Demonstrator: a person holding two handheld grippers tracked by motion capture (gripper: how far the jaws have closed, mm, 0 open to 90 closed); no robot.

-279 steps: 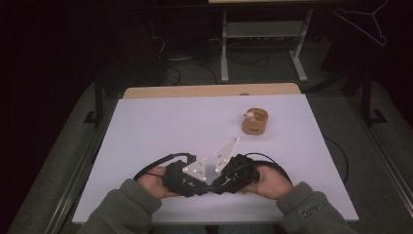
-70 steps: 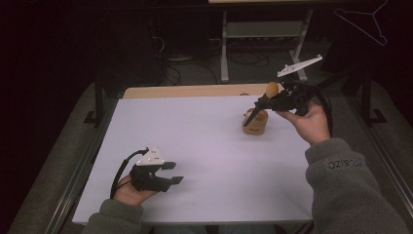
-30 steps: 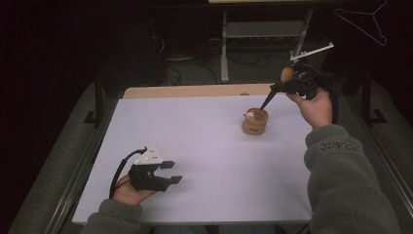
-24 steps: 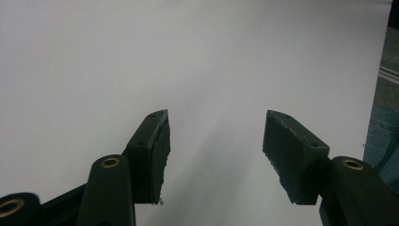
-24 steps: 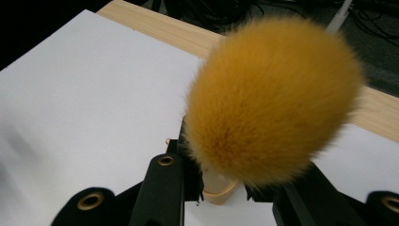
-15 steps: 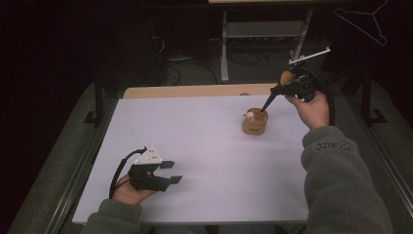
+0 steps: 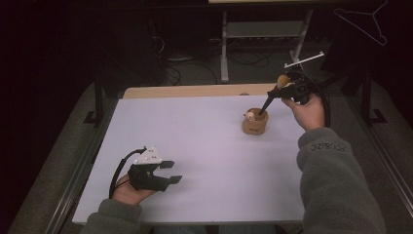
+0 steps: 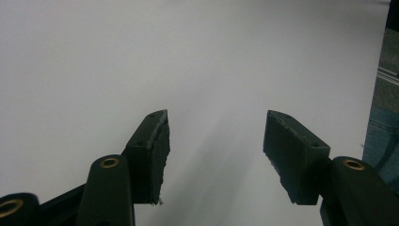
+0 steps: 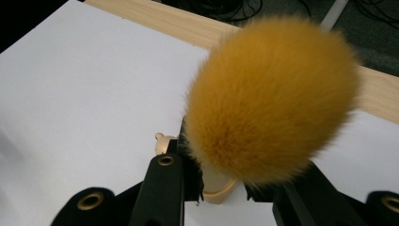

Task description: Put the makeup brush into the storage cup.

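My right gripper is raised at the back right and is shut on a brush with a fluffy orange head. The brush's dark handle slants down and left to the mouth of a small wooden holder. A pale little figure sits on the holder's rim. I cannot tell whether the handle's tip is inside. My left gripper rests low at the front left of the white table sheet. Its jaws stand apart with nothing between them.
A wooden strip runs along the table's far edge. Behind it stand a metal frame and cables on the dark floor, and a wire hanger hangs at the top right. Metal rails flank the table.
Both grippers lay together at the front edge; the right one went to the holder and now holds the brush, tilted. Over the last second nothing visibly moved.
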